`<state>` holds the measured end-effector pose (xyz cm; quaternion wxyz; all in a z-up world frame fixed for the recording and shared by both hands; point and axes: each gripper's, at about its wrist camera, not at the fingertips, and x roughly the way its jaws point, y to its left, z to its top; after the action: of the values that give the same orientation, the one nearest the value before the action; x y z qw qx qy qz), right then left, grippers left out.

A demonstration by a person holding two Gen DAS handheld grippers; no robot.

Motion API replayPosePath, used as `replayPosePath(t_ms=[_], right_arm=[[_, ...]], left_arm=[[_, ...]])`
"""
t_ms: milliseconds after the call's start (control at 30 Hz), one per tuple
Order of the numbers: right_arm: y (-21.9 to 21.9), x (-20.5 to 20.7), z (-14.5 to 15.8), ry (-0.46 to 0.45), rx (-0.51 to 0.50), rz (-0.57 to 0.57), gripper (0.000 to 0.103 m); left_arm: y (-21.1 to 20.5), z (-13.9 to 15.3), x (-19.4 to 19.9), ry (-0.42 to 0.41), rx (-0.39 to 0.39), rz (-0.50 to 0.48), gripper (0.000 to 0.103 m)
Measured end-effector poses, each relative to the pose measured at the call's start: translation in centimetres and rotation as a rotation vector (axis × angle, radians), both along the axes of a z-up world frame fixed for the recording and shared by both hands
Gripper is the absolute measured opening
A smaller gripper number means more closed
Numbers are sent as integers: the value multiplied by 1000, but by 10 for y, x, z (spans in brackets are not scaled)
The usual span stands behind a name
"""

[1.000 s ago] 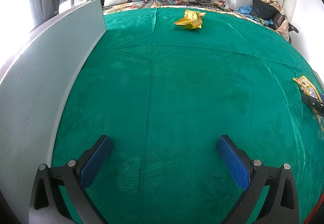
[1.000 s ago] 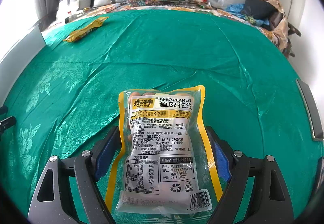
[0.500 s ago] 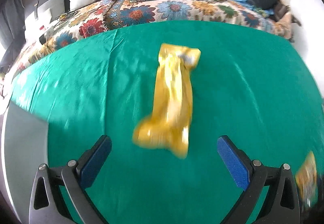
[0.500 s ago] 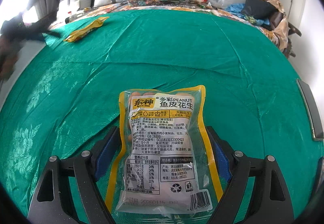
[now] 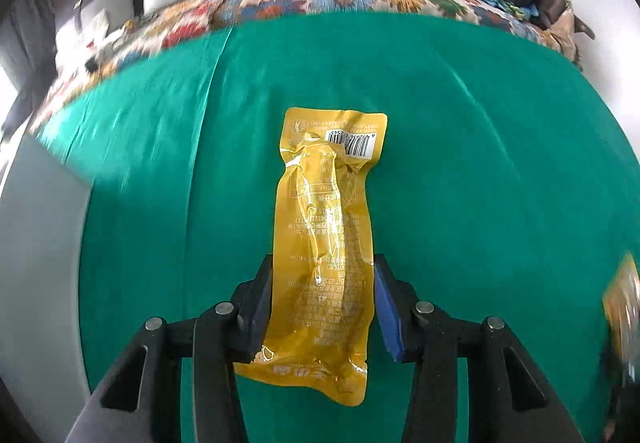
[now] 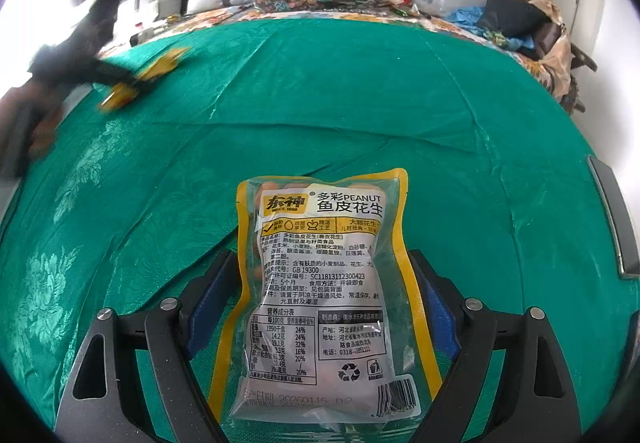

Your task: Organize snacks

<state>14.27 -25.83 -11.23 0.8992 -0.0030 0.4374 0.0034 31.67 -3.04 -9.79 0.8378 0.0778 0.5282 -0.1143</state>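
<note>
**Two snack packs, one in each gripper**

The left gripper [image 5: 323, 305] is closing on one yellow pouch [image 5: 326, 243], its blue pads at the pouch's sides, barcode end toward the top of the frame. The right gripper [image 6: 320, 307] grasps one clear peanut pack [image 6: 324, 283] printed "PEANUT", "SINCE 1990", "GB 19300", at lower centre. Both lie over the green cloth [image 6: 400, 103].

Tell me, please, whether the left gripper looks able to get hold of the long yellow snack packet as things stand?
Probably yes. The left gripper already straddles the yellow packet on the green cloth, its jaws closing with the packet between them, a blue pad beside each long edge. Nothing lies in the way.
</note>
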Motion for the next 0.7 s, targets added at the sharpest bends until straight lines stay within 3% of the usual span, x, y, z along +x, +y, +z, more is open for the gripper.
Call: replayPosePath(t_ms=[200, 233, 267, 300, 367, 433, 533, 600, 700], right_arm=[[0, 0, 0, 0, 0, 0, 87], [0, 0, 0, 0, 0, 0, 87], [0, 0, 0, 0, 0, 0, 87], [0, 0, 0, 0, -1, 0, 87], [-1, -4, 0, 0, -2, -1, 87], [-1, -4, 0, -1, -3, -1, 87], [-1, -4, 0, -1, -2, -1, 87], [0, -4, 0, -1, -2, -1, 87], [-1, -4, 0, -1, -2, -1, 87]], left_arm=[[28, -1, -119, 40, -92, 25, 46], [31, -1, -132, 28, -97, 22, 48], [34, -2, -141, 16, -110, 13, 58], [37, -4, -147, 9, -131, -3, 76], [39, -8, -147, 0, -117, 3, 88], [41, -10, -143, -32, -89, 14, 89], [37, -16, -136, -71, -40, -3, 97], [37, -19, -136, -97, -45, -16, 103], [42, -20, -138, -134, -57, -14, 103]])
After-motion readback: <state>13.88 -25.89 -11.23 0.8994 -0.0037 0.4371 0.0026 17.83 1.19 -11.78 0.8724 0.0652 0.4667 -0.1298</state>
